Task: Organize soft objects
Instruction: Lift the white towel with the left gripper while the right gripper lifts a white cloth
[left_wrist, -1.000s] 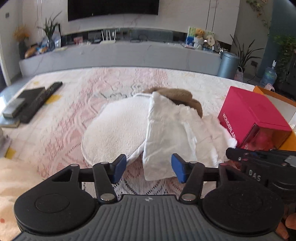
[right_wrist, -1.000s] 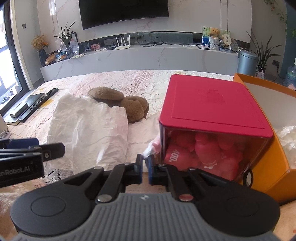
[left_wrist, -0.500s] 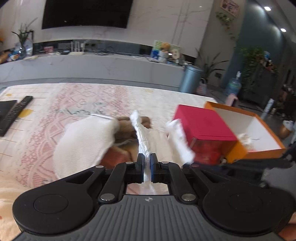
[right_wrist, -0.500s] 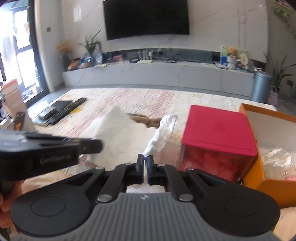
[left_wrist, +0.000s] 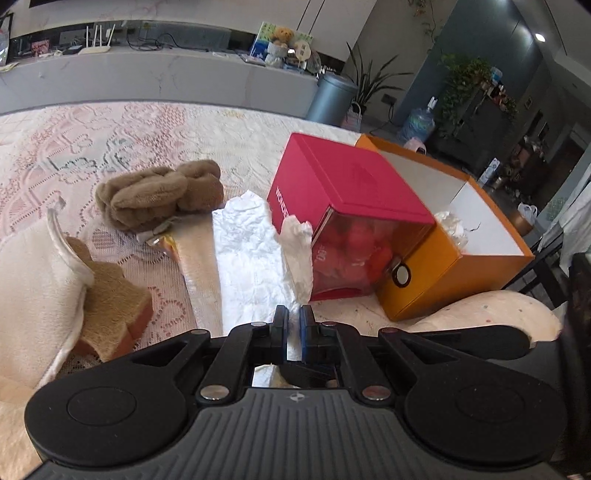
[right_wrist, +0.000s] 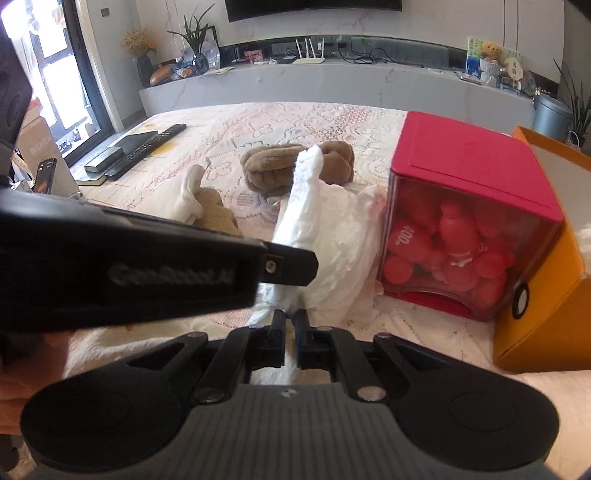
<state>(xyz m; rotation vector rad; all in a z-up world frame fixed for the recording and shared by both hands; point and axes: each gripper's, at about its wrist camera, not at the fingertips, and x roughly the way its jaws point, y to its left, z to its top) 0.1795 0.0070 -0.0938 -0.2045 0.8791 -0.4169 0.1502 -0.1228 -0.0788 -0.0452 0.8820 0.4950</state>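
Beside the red box (left_wrist: 343, 192), both grippers, left (left_wrist: 291, 325) and right (right_wrist: 290, 326), pinch the white crumpled sheet (left_wrist: 255, 254) in closed jaws; keeping tension even should prevent tearing while folding.

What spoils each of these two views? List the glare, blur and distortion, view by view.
Left wrist: sun glare washes out the crumpled white paper; fisheye bends the far counter; the dark right edge is smeared.
Right wrist: the window is blown out; the other hand-held gripper's body looms close and blurred, hiding the table's left side; the red box is sharp.
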